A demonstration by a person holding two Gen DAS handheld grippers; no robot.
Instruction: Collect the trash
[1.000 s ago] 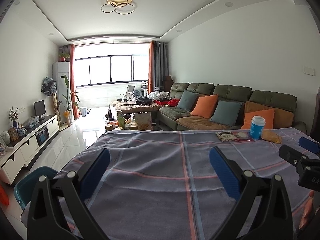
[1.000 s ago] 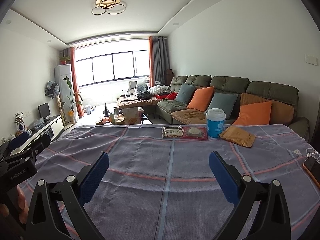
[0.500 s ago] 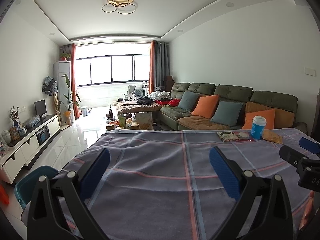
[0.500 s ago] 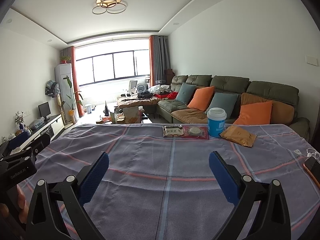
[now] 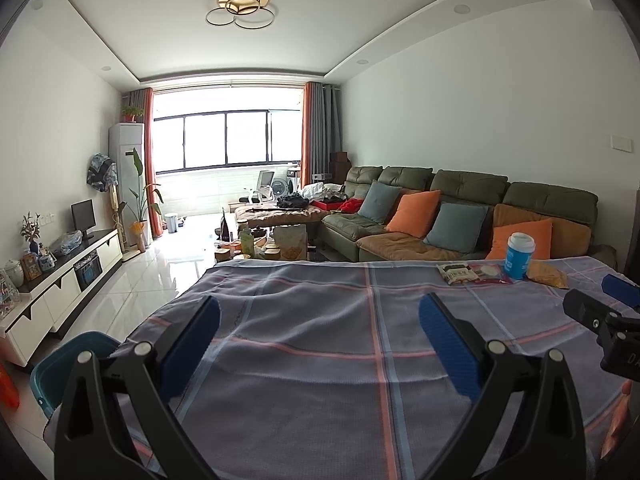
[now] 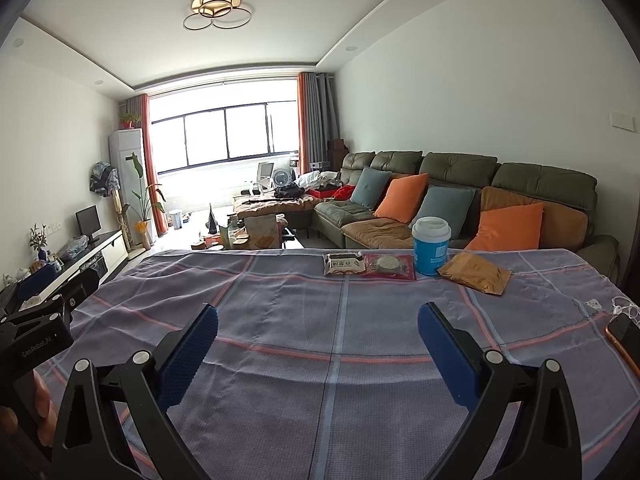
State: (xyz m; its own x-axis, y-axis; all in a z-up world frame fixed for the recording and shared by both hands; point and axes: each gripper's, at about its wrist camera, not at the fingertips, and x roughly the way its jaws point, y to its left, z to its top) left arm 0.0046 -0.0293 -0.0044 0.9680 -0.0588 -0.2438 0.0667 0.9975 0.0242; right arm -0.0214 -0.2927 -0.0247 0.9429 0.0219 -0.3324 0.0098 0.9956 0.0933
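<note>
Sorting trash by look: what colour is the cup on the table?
Blue cup with a white lid; clearest in the right wrist view.

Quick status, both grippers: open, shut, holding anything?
Left gripper: open, holding nothing, above the tablecloth.
Right gripper: open, holding nothing, trash not yet reached.

We see a matt woven tablecloth [image 6: 320, 340], glossy plastic wrappers [image 6: 390, 267], and a shiny tiled floor [image 5: 152, 276].
</note>
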